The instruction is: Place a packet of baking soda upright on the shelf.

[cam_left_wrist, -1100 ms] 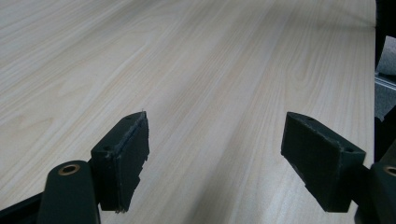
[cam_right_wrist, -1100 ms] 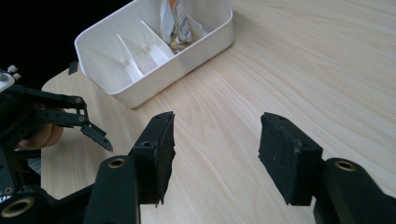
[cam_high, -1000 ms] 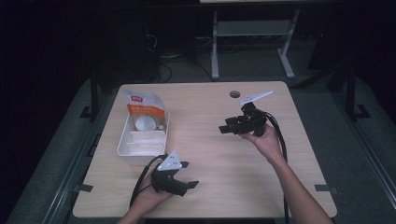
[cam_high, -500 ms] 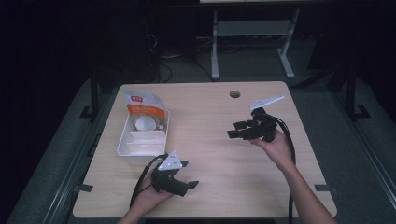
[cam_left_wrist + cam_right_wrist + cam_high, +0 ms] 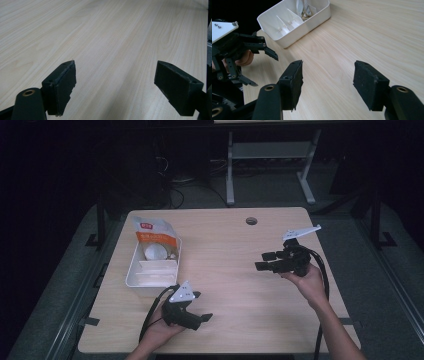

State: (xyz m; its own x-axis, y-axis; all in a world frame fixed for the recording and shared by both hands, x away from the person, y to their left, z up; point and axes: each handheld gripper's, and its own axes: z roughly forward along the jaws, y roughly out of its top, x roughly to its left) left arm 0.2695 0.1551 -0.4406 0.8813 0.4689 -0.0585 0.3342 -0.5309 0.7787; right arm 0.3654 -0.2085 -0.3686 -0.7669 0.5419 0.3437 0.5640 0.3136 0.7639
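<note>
We take the white tray (image 5: 152,270) as the thing in hand: it lies along the tabletop's (image 5: 225,250) left edge, its long axis running from the near edge toward the far edge. In its far end stand an orange-and-white pouch (image 5: 155,236) and a round white object (image 5: 155,252) we cannot identify; the near end holds white dividers.

Our left gripper (image 5: 197,317) rests near the near edge, just beside the tray's near end, jaws wide apart and holding nothing, pointing right, away from the tray. Our right gripper (image 5: 267,261) is raised over the right half of the tabletop, well apart from the tray, jaws also wide and empty, aimed left toward it. We judge the left hand the nearer, though the right is the one already facing it.

We count one tray, one pouch, one round object, two grippers.
</note>
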